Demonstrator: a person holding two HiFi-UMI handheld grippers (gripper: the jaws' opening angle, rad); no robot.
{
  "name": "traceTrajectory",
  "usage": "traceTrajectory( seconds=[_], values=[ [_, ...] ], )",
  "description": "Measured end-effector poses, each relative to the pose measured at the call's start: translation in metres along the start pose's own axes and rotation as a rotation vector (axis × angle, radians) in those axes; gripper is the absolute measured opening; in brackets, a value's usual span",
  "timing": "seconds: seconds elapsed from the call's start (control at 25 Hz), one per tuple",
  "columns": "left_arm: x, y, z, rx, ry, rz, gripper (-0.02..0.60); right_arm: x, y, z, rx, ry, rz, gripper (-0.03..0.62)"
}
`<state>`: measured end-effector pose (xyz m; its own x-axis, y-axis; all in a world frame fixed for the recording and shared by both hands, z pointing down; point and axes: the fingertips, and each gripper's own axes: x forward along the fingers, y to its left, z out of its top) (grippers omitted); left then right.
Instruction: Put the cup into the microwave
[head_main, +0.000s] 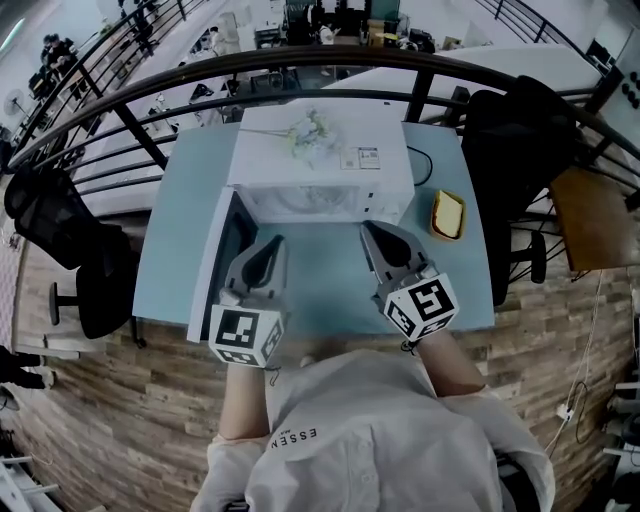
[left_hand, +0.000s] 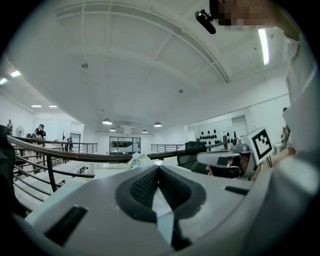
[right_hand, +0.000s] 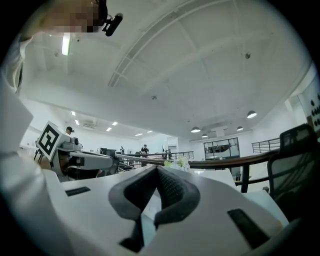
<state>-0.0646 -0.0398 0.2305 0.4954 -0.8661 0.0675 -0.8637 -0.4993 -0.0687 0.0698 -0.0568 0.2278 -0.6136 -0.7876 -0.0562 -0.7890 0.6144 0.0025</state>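
Note:
A white microwave (head_main: 320, 165) stands on a light blue table (head_main: 180, 230); its door (head_main: 212, 270) swings open to the left. No cup shows in any view, and the oven's inside is hidden from above. My left gripper (head_main: 272, 243) hangs in front of the open door, its jaws together and empty, and its own view shows the left gripper (left_hand: 159, 169) pointing level over the microwave top. My right gripper (head_main: 368, 230) is before the microwave's right front, shut with nothing in it. In its own view the right gripper (right_hand: 157, 170) also points level.
White flowers (head_main: 310, 130) lie on the microwave's top. A yellow dish (head_main: 448, 214) sits on the table at the right. A curved black railing (head_main: 300, 62) runs behind the table. Black chairs (head_main: 520, 150) stand at both sides.

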Motion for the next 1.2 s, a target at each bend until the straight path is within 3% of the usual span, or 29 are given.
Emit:
traceTrajectory(
  seconds=[0.52, 0.76, 1.2],
  values=[
    [0.001, -0.005, 0.003, 0.022, 0.013, 0.006, 0.000, -0.002, 0.005, 0.000, -0.014, -0.003, 0.036, 0.015],
    [-0.001, -0.012, -0.002, 0.031, 0.040, -0.015, 0.000, -0.003, 0.002, -0.005, 0.003, 0.000, 0.016, 0.015],
    [-0.007, -0.009, 0.000, 0.029, 0.018, -0.010, 0.000, -0.007, 0.000, -0.010, 0.040, -0.002, -0.011, 0.015]
  ],
)
